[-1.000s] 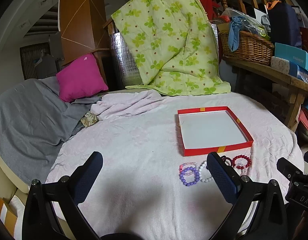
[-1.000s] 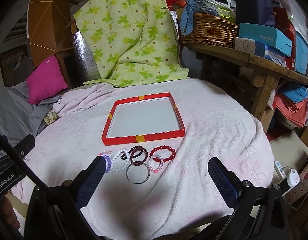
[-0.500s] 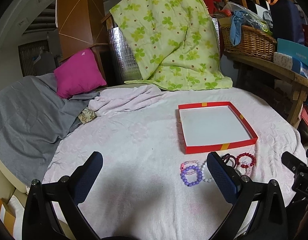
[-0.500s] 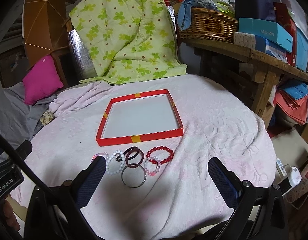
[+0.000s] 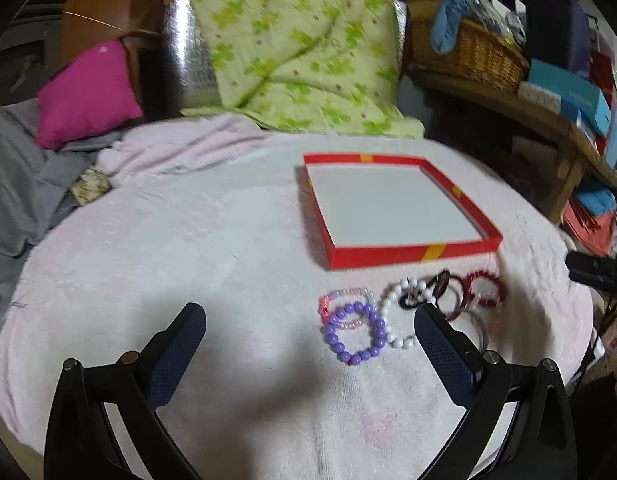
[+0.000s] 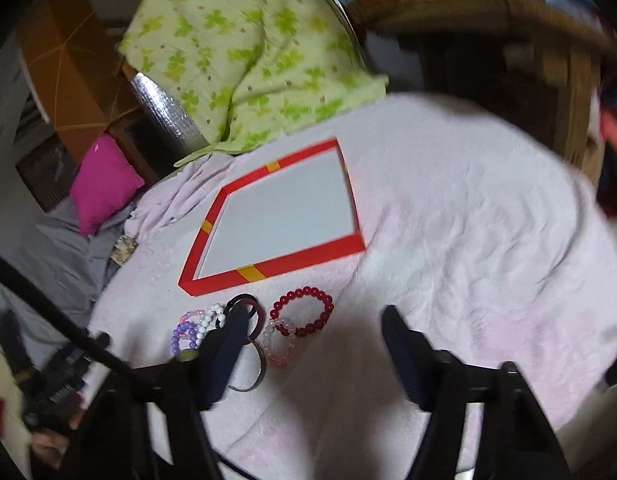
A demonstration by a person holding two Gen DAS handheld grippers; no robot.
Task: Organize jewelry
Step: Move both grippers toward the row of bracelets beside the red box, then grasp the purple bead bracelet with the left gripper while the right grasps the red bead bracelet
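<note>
A shallow red box (image 5: 412, 254) with a white bottom lies empty on the pink cloth; it also shows in the right wrist view (image 6: 268, 270). Several bracelets lie in a row in front of it: a purple bead one (image 5: 354, 338), a white bead one (image 5: 392, 312), dark rings (image 5: 448, 290) and a red bead one (image 5: 486, 290) (image 6: 302, 312). My left gripper (image 5: 308, 320) is open above the cloth, its right finger beside the bracelets. My right gripper (image 6: 312, 316) is open, tilted, low over the red bead bracelet. A metal bangle (image 6: 256, 368) lies by its left finger.
A green flowered quilt (image 5: 304, 40) hangs behind the table. A magenta cushion (image 5: 86, 94) and grey blanket (image 5: 12, 184) lie at the left. A wooden shelf with a wicker basket (image 5: 468, 54) and boxes stands at the right.
Both grippers have moved forward and lower toward the bracelets. The right gripper has tilted and shifted right, with the red bead bracelet now between its fingers. Both stay open.
</note>
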